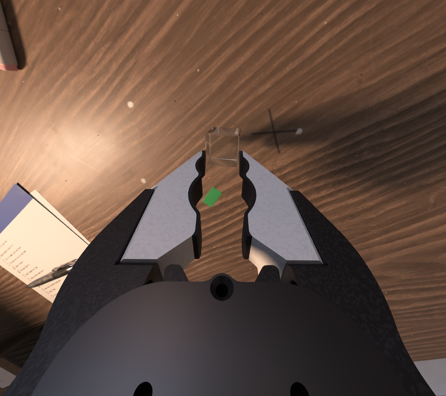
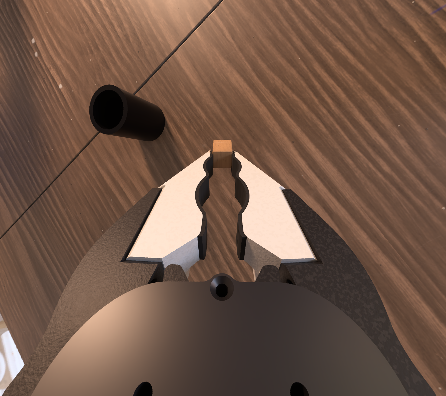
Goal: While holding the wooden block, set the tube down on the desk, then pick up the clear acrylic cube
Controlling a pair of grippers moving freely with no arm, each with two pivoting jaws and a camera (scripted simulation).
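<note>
Between left gripper (image 1: 222, 155) fingertips, acrylic cube (image 1: 223, 146).

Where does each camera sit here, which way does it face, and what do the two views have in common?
Left wrist view: mounted on the left tongs, looking forward along the fingers and down at the desk; they grip the clear acrylic cube.
Right wrist view: mounted on the right tongs, facing down at the desk too; they grip the wooden block, with the black tube standing at left.
Shared: only the wood desk; neither view shows the other tongs.
</note>
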